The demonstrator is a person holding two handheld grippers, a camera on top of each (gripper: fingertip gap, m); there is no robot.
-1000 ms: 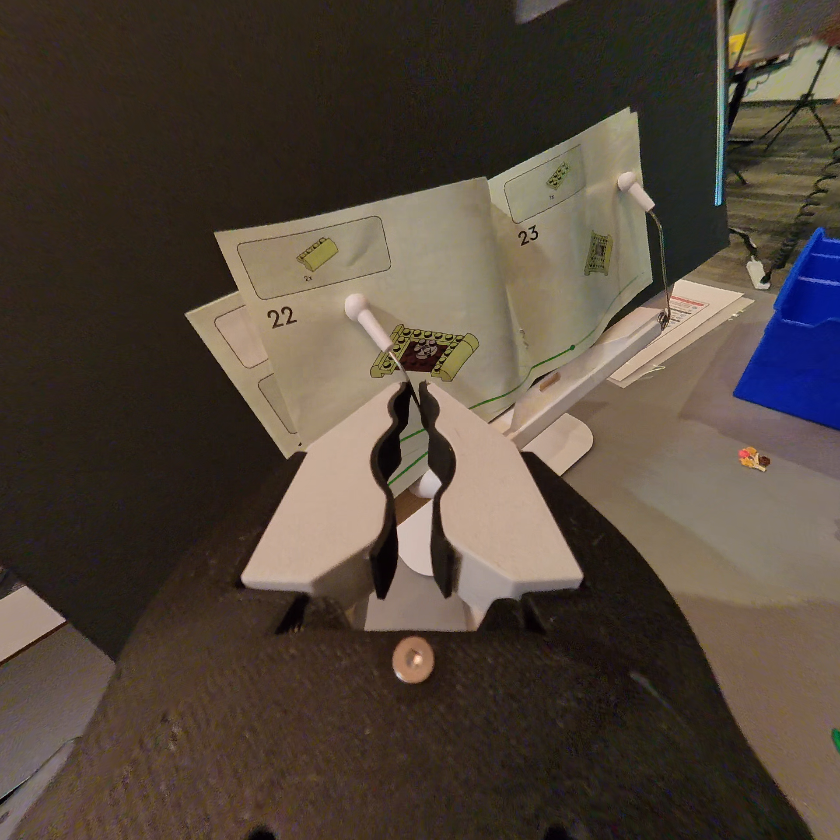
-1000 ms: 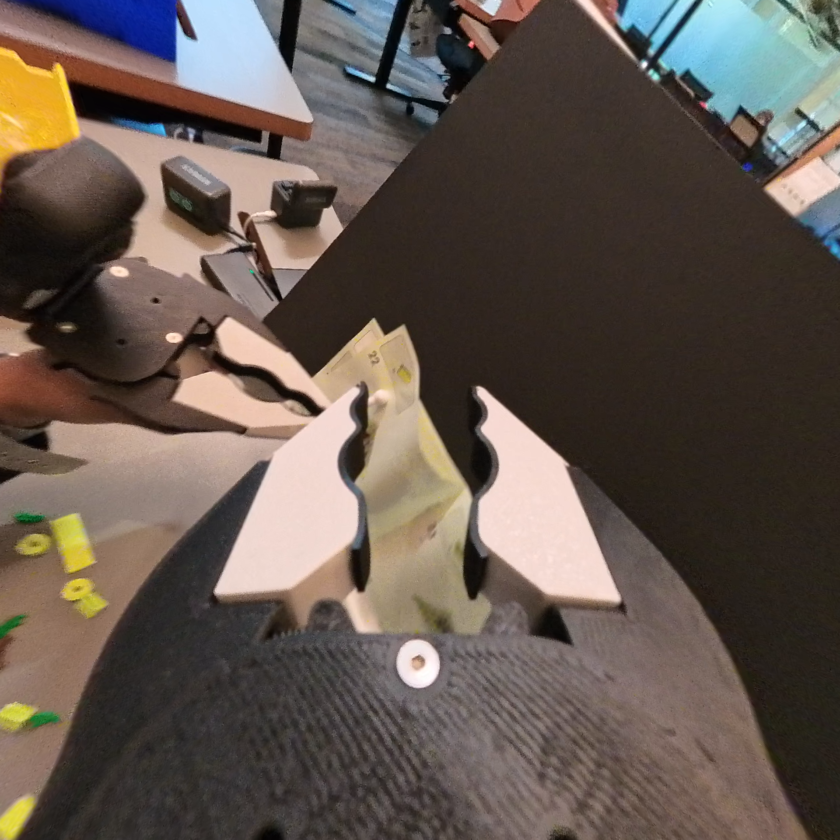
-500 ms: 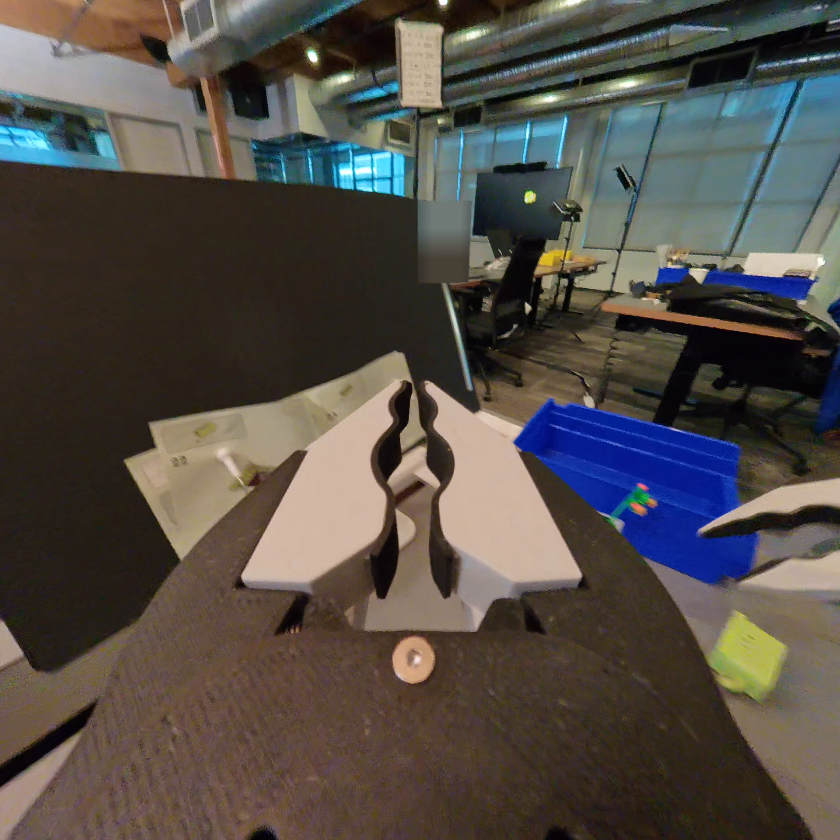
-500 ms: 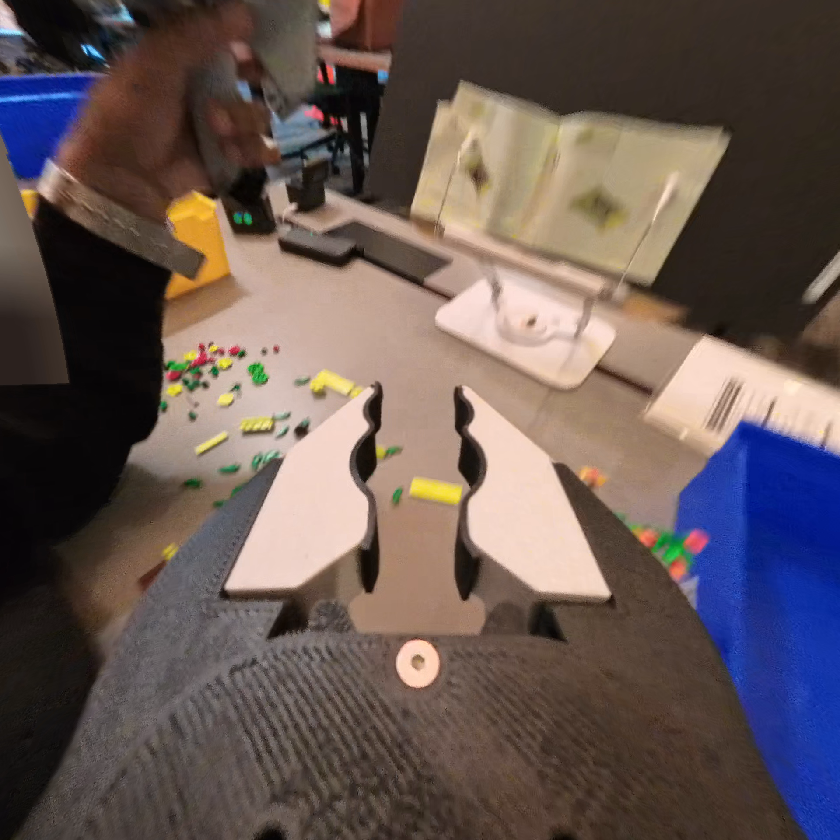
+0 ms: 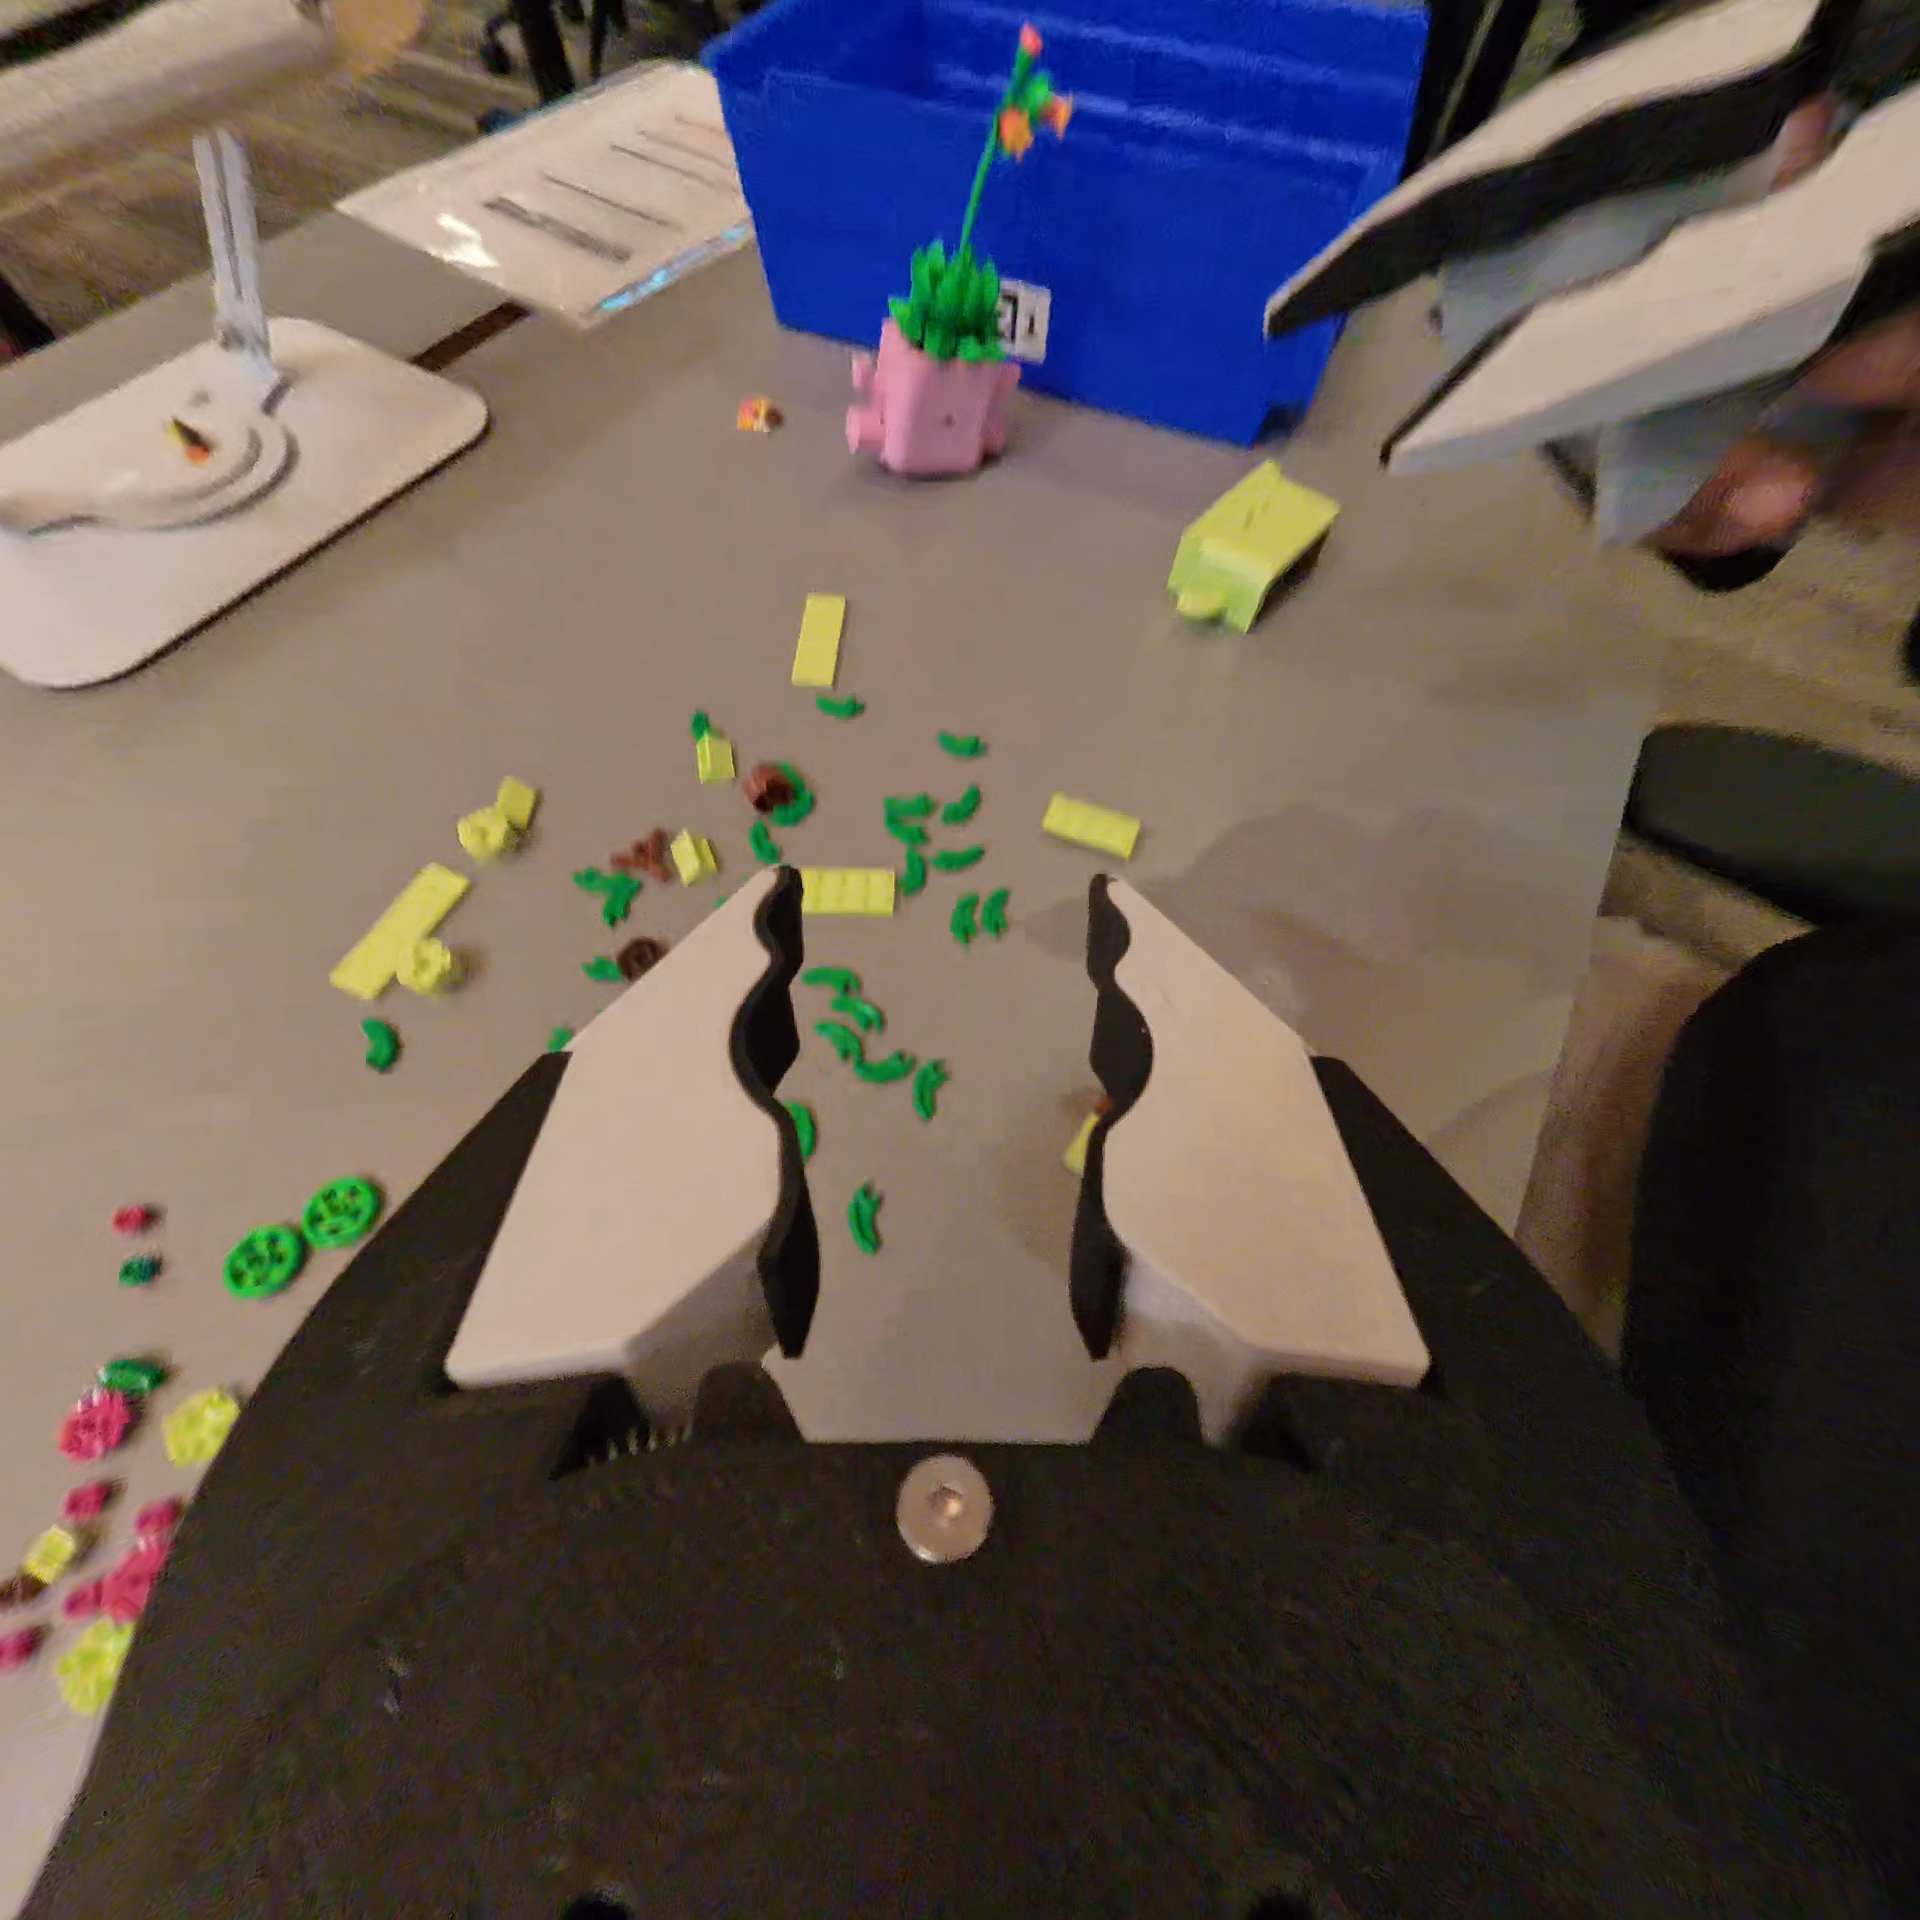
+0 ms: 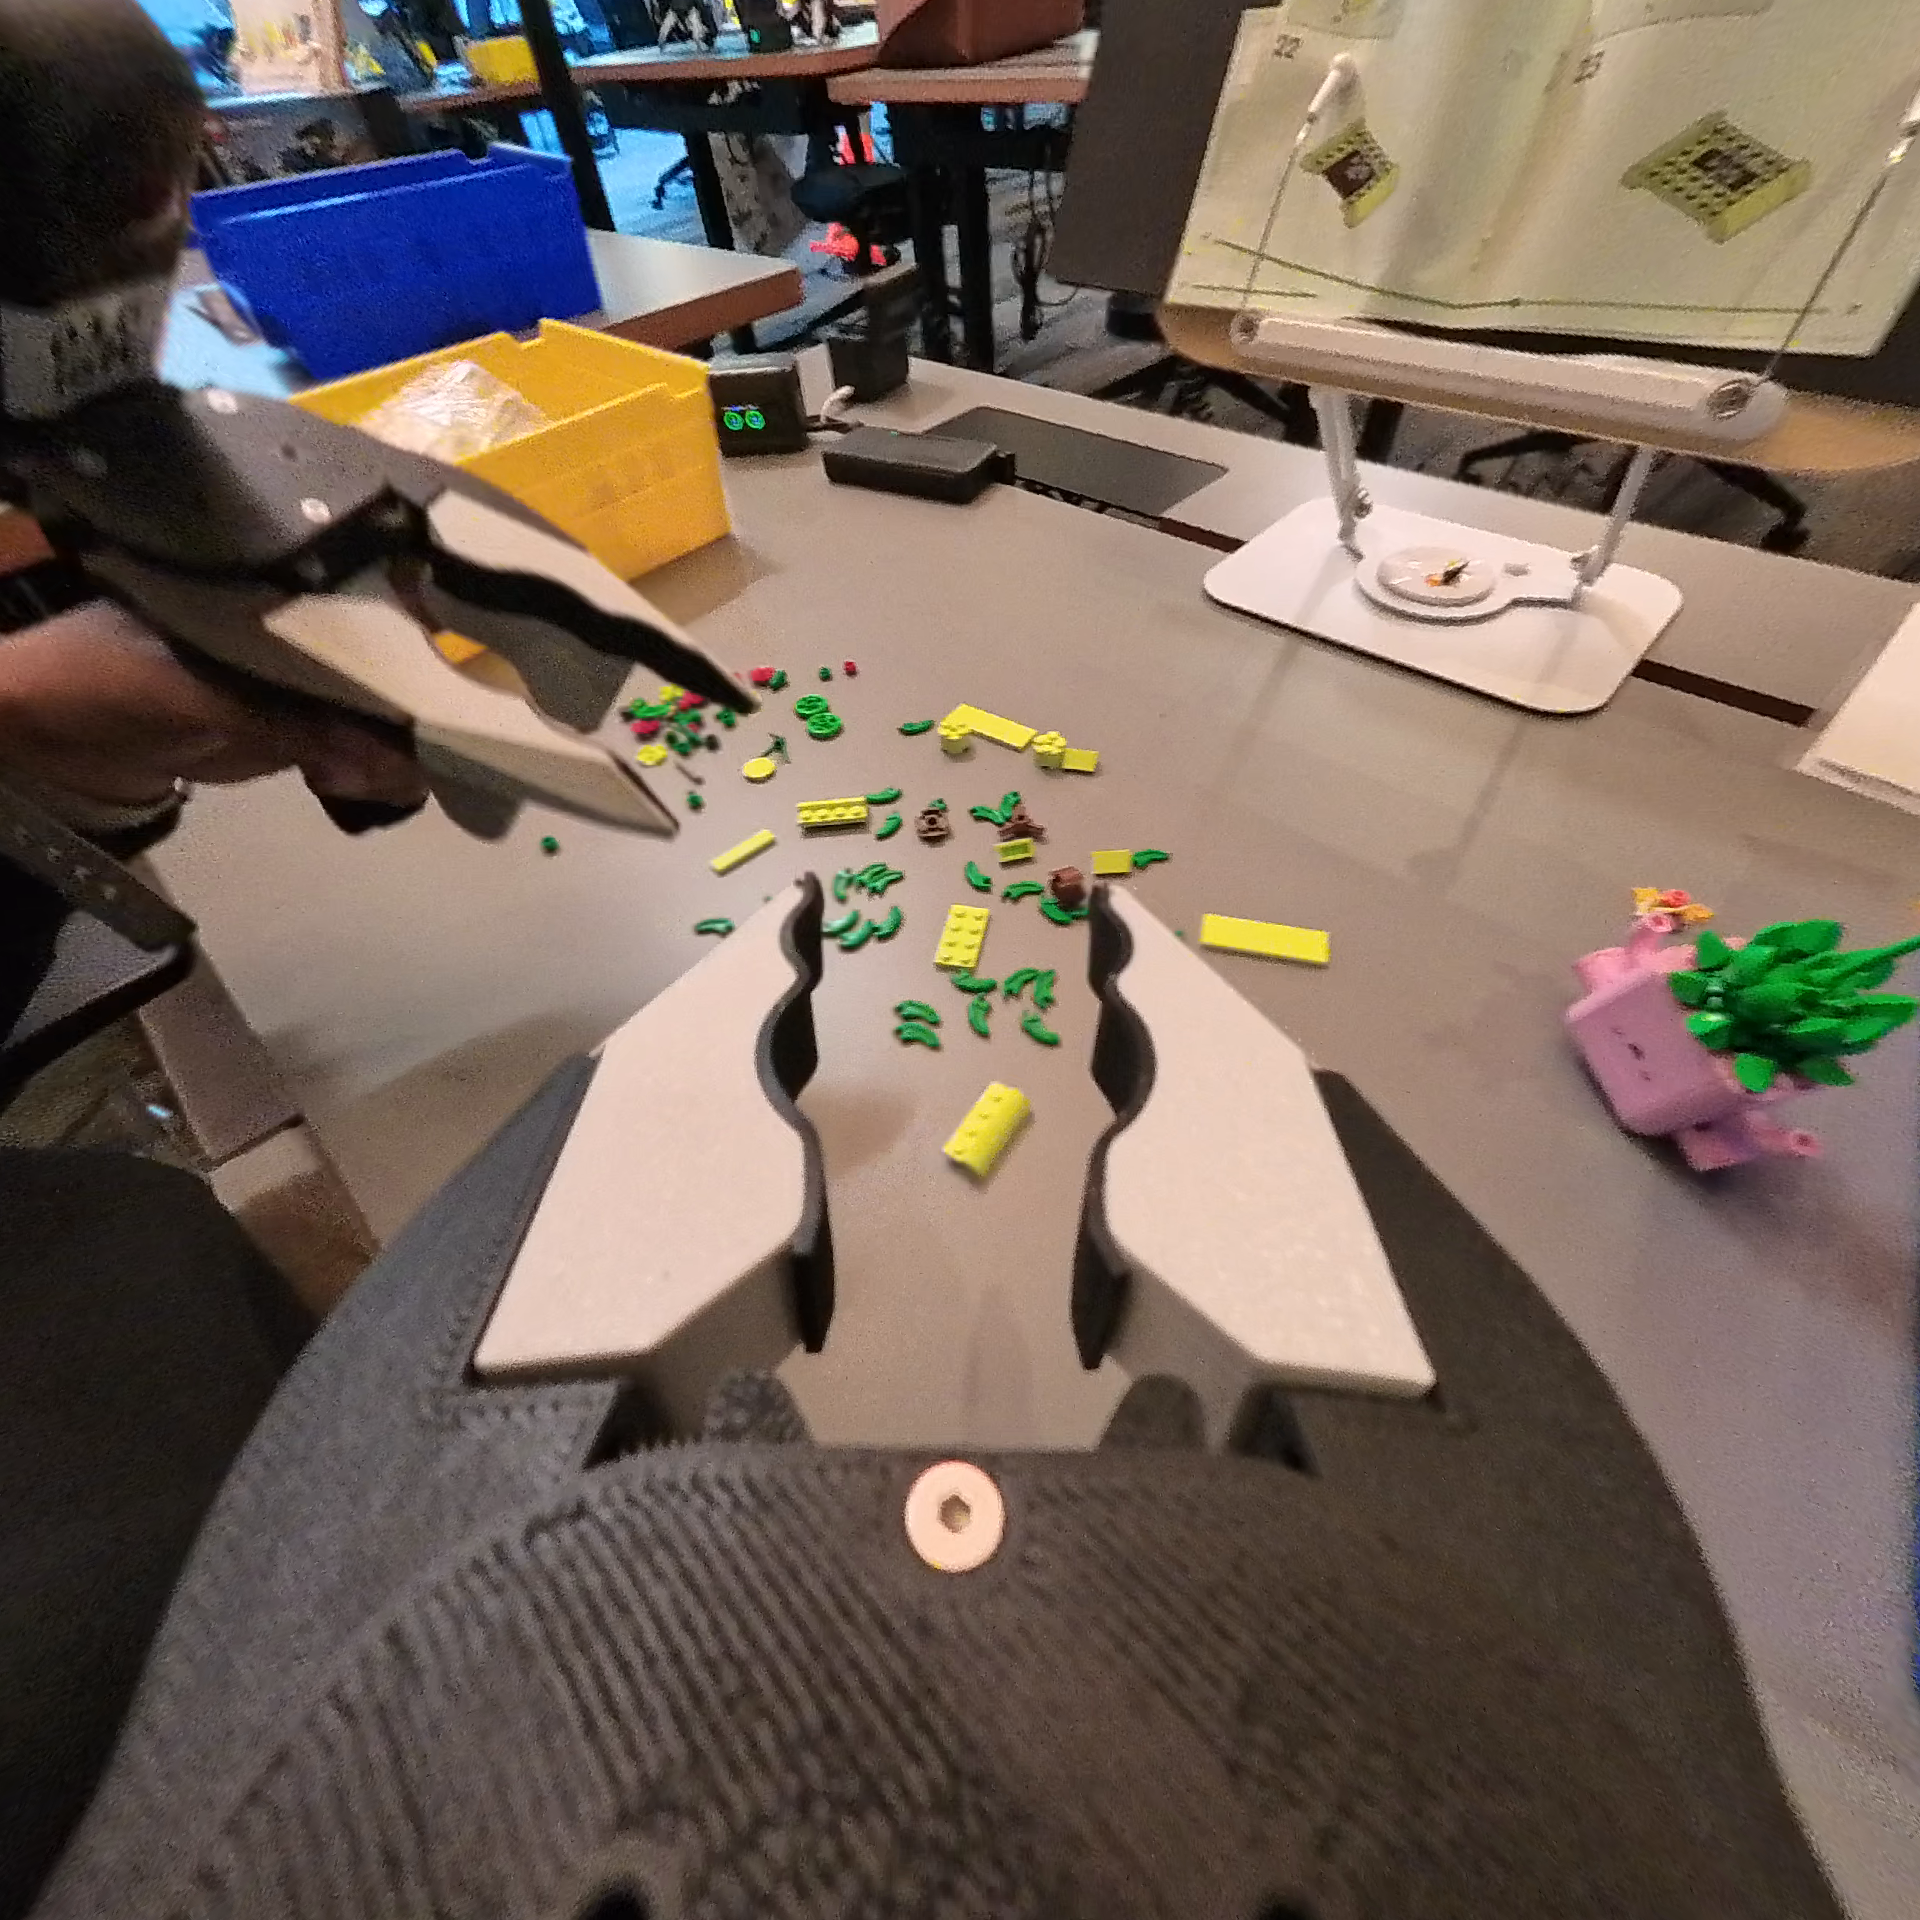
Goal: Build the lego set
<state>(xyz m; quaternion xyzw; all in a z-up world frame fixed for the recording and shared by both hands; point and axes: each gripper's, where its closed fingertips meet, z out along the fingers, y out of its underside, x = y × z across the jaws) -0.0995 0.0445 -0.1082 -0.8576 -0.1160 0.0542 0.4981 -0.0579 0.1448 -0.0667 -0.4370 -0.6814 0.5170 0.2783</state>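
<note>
Loose lego pieces lie scattered on the grey table (image 5: pixel 1299 935): small green leaves (image 5: pixel 868 1039), lime plates (image 5: pixel 847 891) and brown bits. My left gripper (image 5: pixel 940 883) is open and empty above them; it also shows in the right wrist view (image 6: pixel 707 764). My right gripper (image 6: pixel 951 894) is open and empty above a lime slope brick (image 6: pixel 987 1129) and a lime plate (image 6: pixel 961 935); it shows at the upper right of the left wrist view (image 5: pixel 1335 384). A lime partial build (image 5: pixel 1252 545) sits to the right. A pink pot with a green plant (image 5: pixel 935 405) (image 6: pixel 1662 1060) stands near the blue bin.
A blue bin (image 5: pixel 1091 208) stands behind the pink pot. The instruction booklet (image 6: pixel 1538 187) rests on a white stand (image 6: pixel 1455 613) at the back. A yellow bin (image 6: pixel 561 447) and another blue bin (image 6: pixel 395 249) are at the left. The table's near edge (image 5: pixel 1590 935) is close. To the lime plate (image 6: pixel 961 935): left tips about 12 cm, right tips about 20 cm. It turns up in the left wrist view (image 5: pixel 848 898) as well. Both grippers' tips are roughly 15 cm from the lime slope brick (image 6: pixel 987 1129). The left camera catches it too, in the left wrist view (image 5: pixel 1098 823).
Both grippers have swung away from the booklet down over the loose pieces. My left gripper has gone from nearly shut to wide open. The right stays open.
</note>
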